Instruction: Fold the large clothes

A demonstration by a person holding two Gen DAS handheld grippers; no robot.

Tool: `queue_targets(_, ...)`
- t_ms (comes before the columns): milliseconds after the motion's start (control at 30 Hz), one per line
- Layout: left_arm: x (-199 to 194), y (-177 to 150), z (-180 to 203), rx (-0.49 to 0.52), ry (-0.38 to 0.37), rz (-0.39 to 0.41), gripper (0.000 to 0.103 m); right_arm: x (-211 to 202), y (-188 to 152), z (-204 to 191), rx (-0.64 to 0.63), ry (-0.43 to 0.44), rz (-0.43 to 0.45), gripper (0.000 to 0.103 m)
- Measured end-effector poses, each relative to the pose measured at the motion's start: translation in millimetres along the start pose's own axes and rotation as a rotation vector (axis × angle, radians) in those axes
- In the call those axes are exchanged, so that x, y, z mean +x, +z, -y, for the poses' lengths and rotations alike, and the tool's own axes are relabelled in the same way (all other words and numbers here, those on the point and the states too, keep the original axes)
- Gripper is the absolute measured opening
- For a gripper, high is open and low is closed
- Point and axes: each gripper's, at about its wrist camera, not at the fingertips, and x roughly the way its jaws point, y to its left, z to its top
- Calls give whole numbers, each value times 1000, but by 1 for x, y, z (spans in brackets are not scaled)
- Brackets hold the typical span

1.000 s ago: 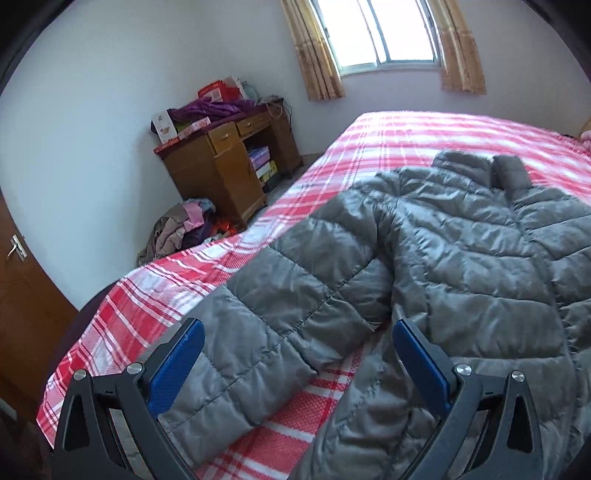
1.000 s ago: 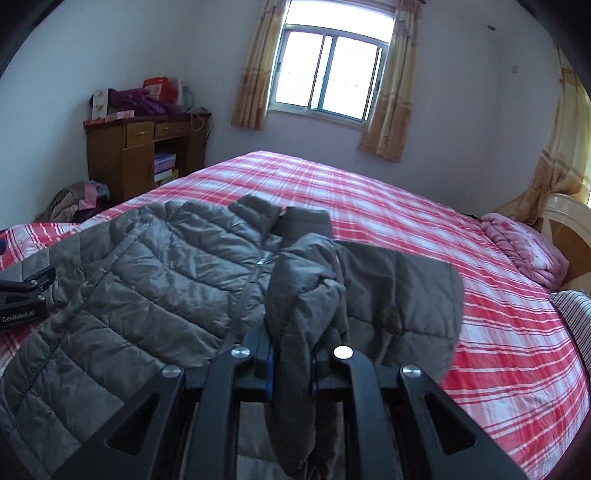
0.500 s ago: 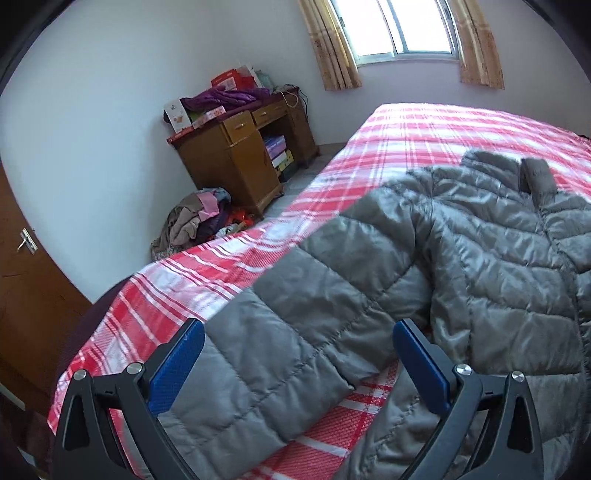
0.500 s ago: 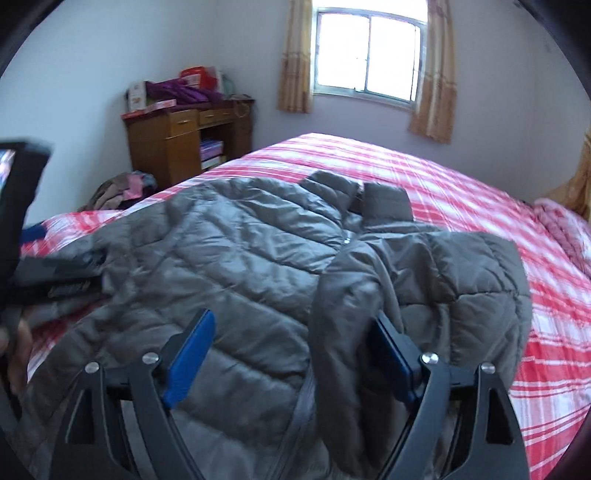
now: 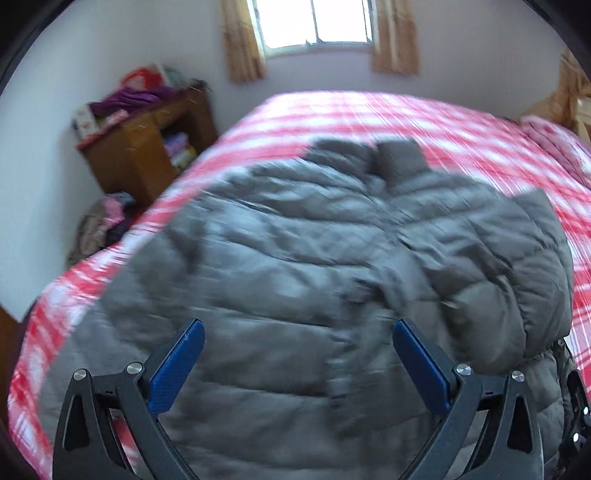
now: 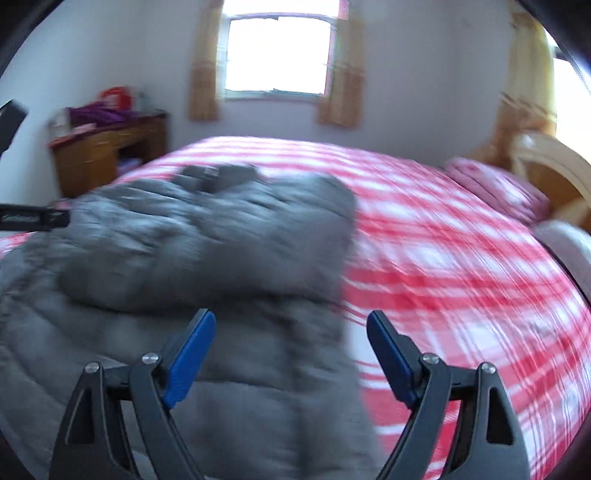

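We see the grey quilted jacket (image 5: 295, 266) lying spread on the bed, on a red-and-white checked bedspread (image 5: 424, 122), its collar towards the window (image 5: 317, 22). One sleeve (image 6: 207, 240) lies folded across the jacket's body. Both views are blurred.

Our left gripper (image 5: 295, 332) hangs over the jacket's lower part with its blue pads (image 5: 177, 373) wide apart, gripping nothing. Our right gripper (image 6: 291, 328) also gapes: its jaws have just been opening, they press on nothing, and the jacket's right edge lies below and between them, beside bare bedspread.

Further out, a wooden desk (image 5: 147, 147) piled with clutter stands against the left wall, a heap of clothes (image 5: 99, 225) on the floor beside it. A pink pillow (image 6: 498, 188) lies by the headboard (image 6: 546, 166).
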Motion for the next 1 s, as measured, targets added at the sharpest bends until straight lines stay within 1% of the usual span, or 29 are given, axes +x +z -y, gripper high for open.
queue_targets(33,9,0,13,24,-2,-5,101,6,-6,10,23,-14,-15,87)
queue_targets(67,16,-1,23,49,11,-9,86,12,-11,17,44,-16,-34,87)
queue_targets(100,20,-1,29,62,8,-21,51,17,-16,22,61,-11,-57,87)
queue_targets(133,27,-1,33,71,-17,-48,31,21,-20,27,80,-3,-82,87)
queue_targets(167,32,0,35,63,-47,-76,16,29,-24,31,115,21,-117,87)
queue_targets(200,31,2,33,57,-38,-63,16,32,-26,35,135,36,-130,87)
queue_targets(233,27,3,31,58,-8,-34,15,33,-26,38,154,45,-139,88)
queue_targets(267,20,6,28,73,43,6,15,37,-26,41,172,52,-150,90)
queue_targets(333,14,10,21,80,94,48,15,39,-26,39,183,61,-159,91)
queue_targets(400,14,10,12,98,135,56,15,41,-26,40,194,69,-168,91)
queue_targets(467,19,7,10,107,148,39,17,41,-28,42,205,78,-176,92)
queue_targets(500,25,5,8,114,162,13,28,40,-28,42,209,81,-175,92)
queue_targets(533,30,4,9,115,193,-9,37,39,-29,43,209,80,-175,92)
queue_targets(567,32,3,9,112,225,-25,59,40,-30,44,208,81,-177,92)
queue_targets(600,28,2,8,111,232,-9,65,41,-29,45,210,87,-186,92)
queue_targets(633,21,0,6,110,240,20,65,42,-28,48,222,103,-194,92)
queue_targets(667,9,2,3,103,275,66,66,40,-28,53,241,127,-202,89)
queue_targets(700,0,3,-2,89,295,106,72,37,-28,58,248,140,-217,85)
queue_targets(733,-12,6,-7,65,311,152,78,34,-25,62,245,135,-227,72)
queue_targets(767,-22,8,-12,39,328,191,89,27,-21,68,247,131,-225,63)
queue_targets(800,-33,12,-17,-1,355,238,92,19,-17,71,255,137,-216,61)
queue_targets(833,-42,16,-20,-37,358,271,92,11,-10,74,262,145,-199,61)
queue_targets(867,-48,20,-19,-65,311,292,92,1,3,77,262,146,-162,61)
queue_targets(900,-50,24,-15,-71,264,296,92,-4,13,77,253,145,-137,61)
queue_targets(967,-44,28,1,-59,211,268,92,-4,43,71,219,141,-81,61)
queue_targets(1000,-36,29,14,-46,162,241,92,-1,53,65,197,133,-63,61)
